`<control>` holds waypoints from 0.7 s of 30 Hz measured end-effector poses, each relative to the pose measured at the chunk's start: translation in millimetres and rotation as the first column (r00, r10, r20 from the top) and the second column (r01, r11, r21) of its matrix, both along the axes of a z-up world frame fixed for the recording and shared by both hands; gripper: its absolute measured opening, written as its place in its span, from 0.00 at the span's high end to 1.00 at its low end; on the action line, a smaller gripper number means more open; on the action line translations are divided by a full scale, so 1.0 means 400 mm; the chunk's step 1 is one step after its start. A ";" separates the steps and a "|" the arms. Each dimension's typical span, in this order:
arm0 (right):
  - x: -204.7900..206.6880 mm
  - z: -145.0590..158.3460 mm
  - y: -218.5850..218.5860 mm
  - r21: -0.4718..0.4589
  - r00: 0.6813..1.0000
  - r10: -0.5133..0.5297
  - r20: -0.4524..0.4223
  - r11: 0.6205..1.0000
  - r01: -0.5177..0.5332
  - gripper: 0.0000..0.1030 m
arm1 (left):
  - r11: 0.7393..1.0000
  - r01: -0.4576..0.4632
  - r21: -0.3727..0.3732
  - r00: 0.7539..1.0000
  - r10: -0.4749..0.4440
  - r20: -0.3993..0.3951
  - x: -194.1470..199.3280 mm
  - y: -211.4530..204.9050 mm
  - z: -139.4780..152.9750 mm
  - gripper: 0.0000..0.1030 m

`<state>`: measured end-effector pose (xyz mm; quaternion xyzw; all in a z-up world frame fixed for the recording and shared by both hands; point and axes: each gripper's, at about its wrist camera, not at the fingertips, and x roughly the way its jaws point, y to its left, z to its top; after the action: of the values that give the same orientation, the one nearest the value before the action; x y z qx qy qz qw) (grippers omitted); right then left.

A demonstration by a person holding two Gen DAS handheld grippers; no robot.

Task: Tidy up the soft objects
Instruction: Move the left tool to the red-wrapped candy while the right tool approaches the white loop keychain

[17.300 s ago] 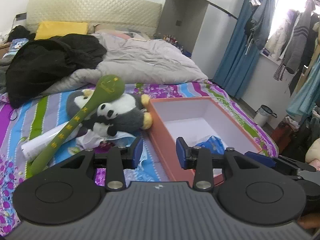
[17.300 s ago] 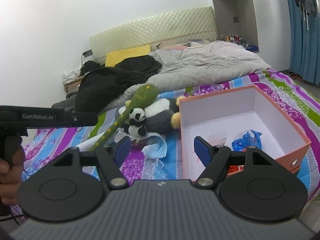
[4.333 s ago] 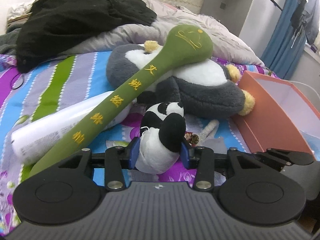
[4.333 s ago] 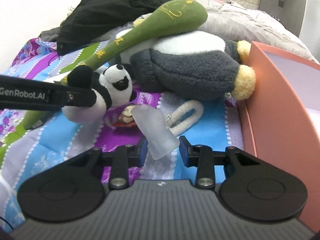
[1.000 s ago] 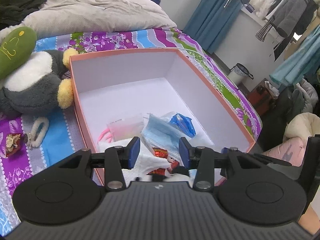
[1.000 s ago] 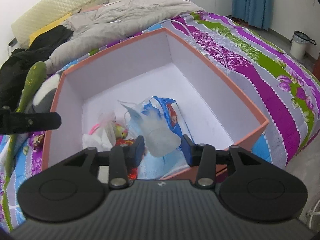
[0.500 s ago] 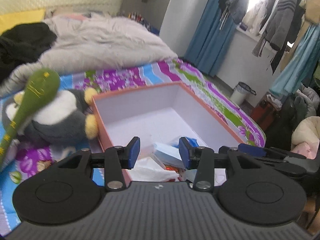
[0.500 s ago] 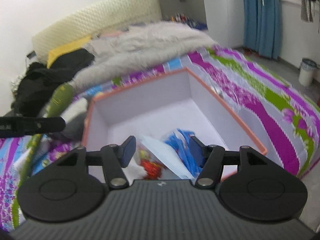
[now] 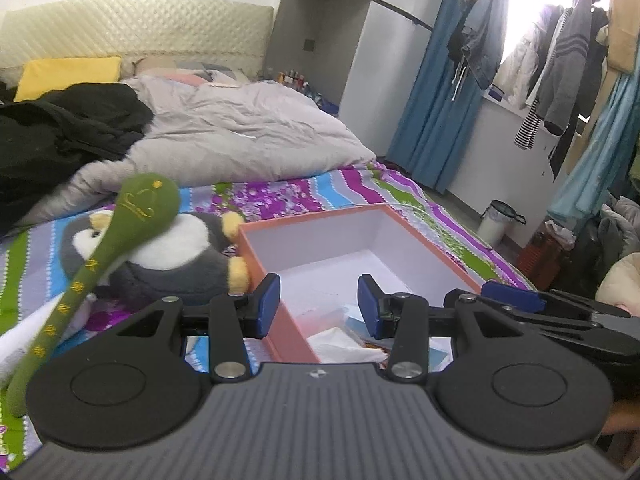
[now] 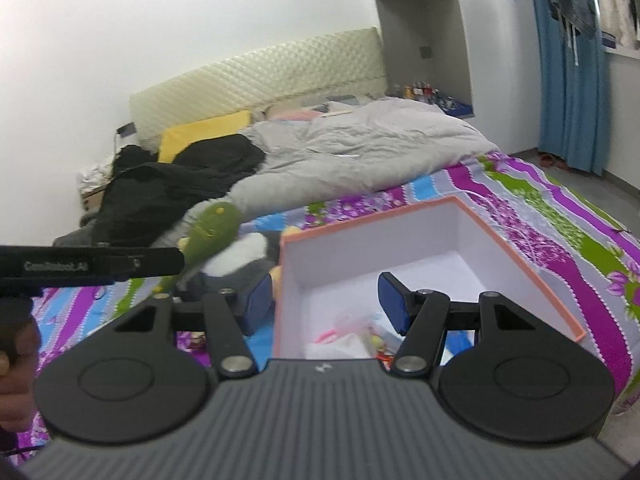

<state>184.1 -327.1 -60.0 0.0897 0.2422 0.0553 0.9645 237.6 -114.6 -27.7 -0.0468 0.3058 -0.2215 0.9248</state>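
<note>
Your bed (image 9: pixel 360 188) (striped floral sheet) carries the orange box (image 9: pixel 424 240); left of it the penguin plush (image 9: pixel 176 256), behind it the grey duvet (image 9: pixel 248 136).

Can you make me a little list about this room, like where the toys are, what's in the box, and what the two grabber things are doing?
place: a bed with a stripy flowered sheet
box: orange box, open, white inside
in the box: a white tissue and other small things, too hidden to name
toys outside: grey penguin plush beside the box, long green plush stick lying across it
left gripper: open, fingers empty
right gripper: open, fingers empty
</note>
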 end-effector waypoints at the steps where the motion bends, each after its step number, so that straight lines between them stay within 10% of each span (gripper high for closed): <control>1: -0.003 0.003 0.009 -0.002 1.000 0.006 0.006 1.000 -0.006 0.40 | 1.000 -0.004 0.000 1.000 0.004 0.003 -0.008 0.010 0.002 0.53; 21: -0.042 -0.079 0.196 -0.008 0.993 0.114 -0.011 0.993 -0.114 0.40 | 0.988 -0.150 0.023 0.988 0.151 -0.043 -0.099 0.216 -0.092 0.53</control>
<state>167.3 -248.7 -91.5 0.0720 0.2522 0.1088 0.9588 198.0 -28.1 -64.5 -0.0657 0.3241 -0.1469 0.9322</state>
